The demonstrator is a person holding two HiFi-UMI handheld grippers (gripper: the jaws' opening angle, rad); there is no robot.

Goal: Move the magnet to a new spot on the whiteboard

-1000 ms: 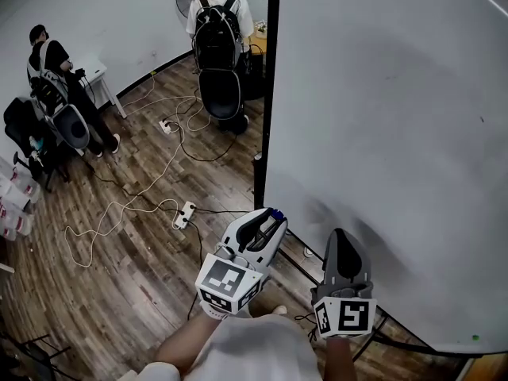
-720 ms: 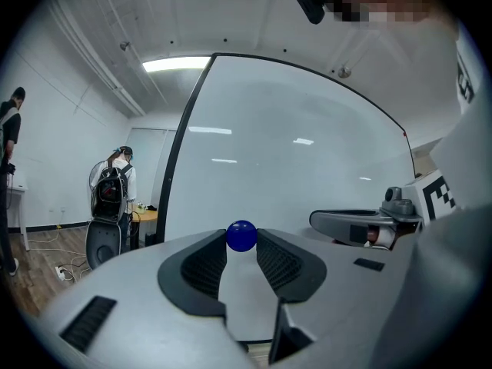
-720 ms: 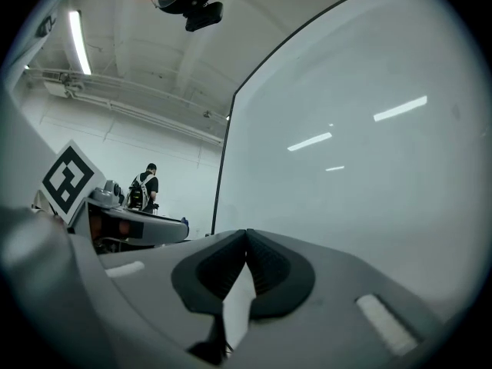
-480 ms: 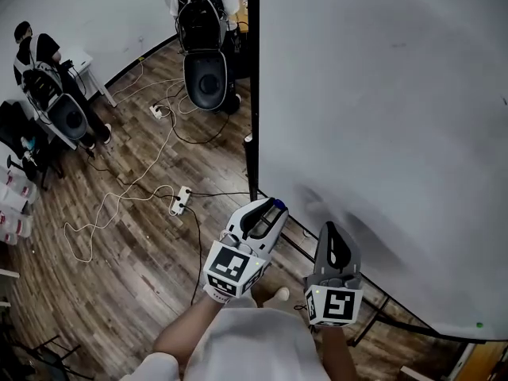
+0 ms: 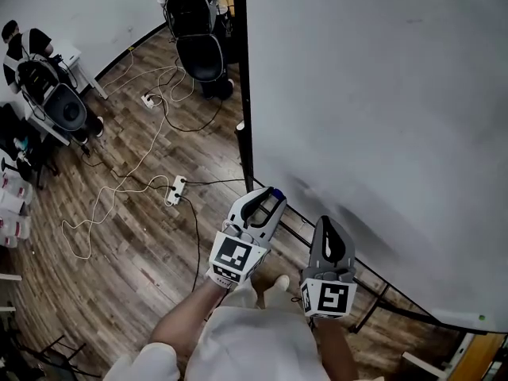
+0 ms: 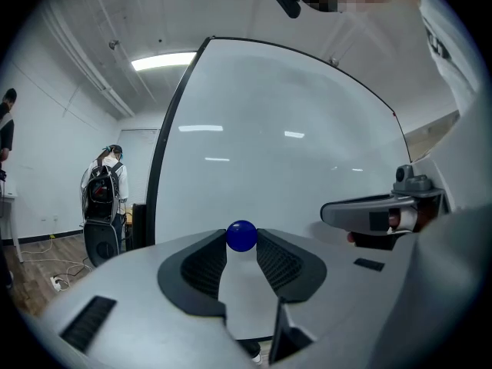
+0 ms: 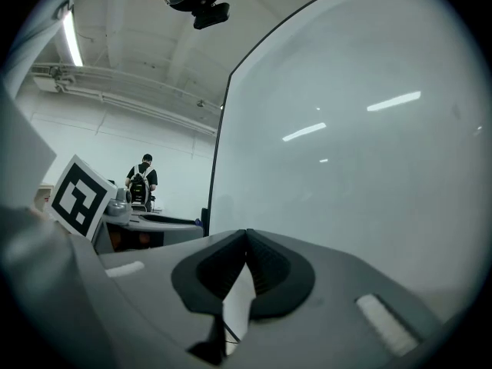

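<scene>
Between the tips of the left gripper (image 6: 241, 246) sits the magnet (image 6: 241, 236), pinched from both sides by the ribbed pads. It's a small, glossy, deep-blue ball, round and smooth. It looks light and hard, nothing fragile about it, but that slick curve could squirt out of a loose pinch. A hold across its widest part, as here, seems the safe one, and I'd expect a tug once it nears the board. Alongside, the right gripper (image 7: 246, 237) has its jaws pressed together with nothing between them. Ahead of both stands the whiteboard (image 6: 284, 167), wide and blank, with a black frame down its left edge. The magnet is held near the lower left corner, off the surface as far as I can tell. Farther out there's wood floor (image 5: 95, 292), a power strip (image 5: 175, 190), and people (image 5: 194, 22) with backpacks by the far wall.
</scene>
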